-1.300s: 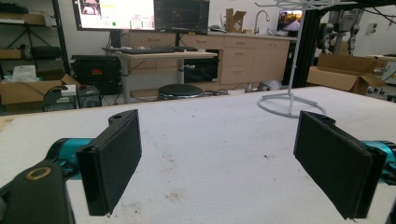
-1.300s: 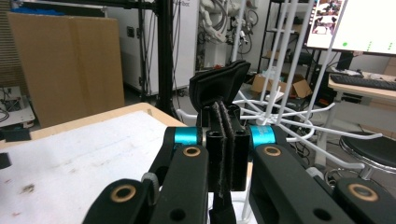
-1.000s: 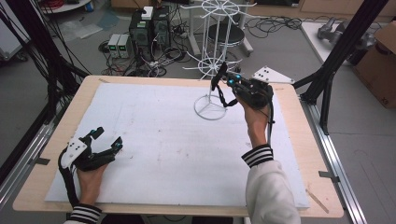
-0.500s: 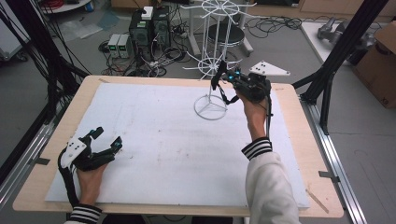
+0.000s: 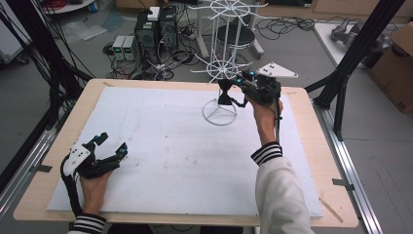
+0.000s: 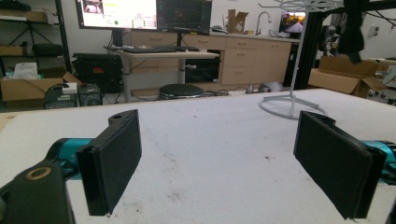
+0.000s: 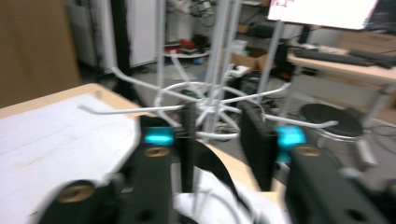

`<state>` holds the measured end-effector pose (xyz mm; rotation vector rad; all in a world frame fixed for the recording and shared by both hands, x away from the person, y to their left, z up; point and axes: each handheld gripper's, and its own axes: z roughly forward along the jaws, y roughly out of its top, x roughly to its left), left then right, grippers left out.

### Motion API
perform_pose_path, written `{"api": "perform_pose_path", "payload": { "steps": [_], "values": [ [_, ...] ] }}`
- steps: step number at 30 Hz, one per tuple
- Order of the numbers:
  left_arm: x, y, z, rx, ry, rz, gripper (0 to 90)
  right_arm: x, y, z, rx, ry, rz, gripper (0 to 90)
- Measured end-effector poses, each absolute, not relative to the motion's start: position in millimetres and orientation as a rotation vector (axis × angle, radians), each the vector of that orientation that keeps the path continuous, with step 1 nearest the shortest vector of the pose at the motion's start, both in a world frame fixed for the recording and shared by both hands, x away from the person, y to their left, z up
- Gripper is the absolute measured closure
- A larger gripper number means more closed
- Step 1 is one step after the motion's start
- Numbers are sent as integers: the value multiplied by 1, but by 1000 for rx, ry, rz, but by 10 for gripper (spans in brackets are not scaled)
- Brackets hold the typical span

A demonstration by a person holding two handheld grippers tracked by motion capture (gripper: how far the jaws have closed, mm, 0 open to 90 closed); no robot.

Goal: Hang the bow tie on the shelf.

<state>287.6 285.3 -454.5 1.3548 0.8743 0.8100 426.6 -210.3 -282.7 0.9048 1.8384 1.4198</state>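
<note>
A white wire rack [image 5: 221, 63] stands upright at the far side of the counter [image 5: 302, 146], its pole vertical on a ring base, its arms spreading level. The right claw [image 5: 228, 92], raised beside the pole, has a dark strip [image 5: 225, 95] hanging between its jaws; the right gripper view is blurred, and whether they pinch it cannot be told. The left claw [image 5: 108, 146] rests near the front left corner, jaws spread wide and empty. A white sheet [image 5: 160, 146] covers the wooden top. Beyond lie cables [image 5: 160, 58], a stool [image 5: 234, 34], cardboard boxes [image 5: 394, 53] and, in the left gripper view, monitors [image 6: 142, 14].
</note>
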Motion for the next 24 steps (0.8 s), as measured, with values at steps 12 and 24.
{"api": "perform_pose_path", "payload": {
  "steps": [12, 24],
  "values": [
    [287, 285, -455, 1352, 868, 817, 156, 401, -216, -274, 910, 1706, 1461, 98],
    [287, 285, -455, 1357, 867, 819, 155, 322, -255, -315, 896, 1699, 1445, 3]
  ]
}}
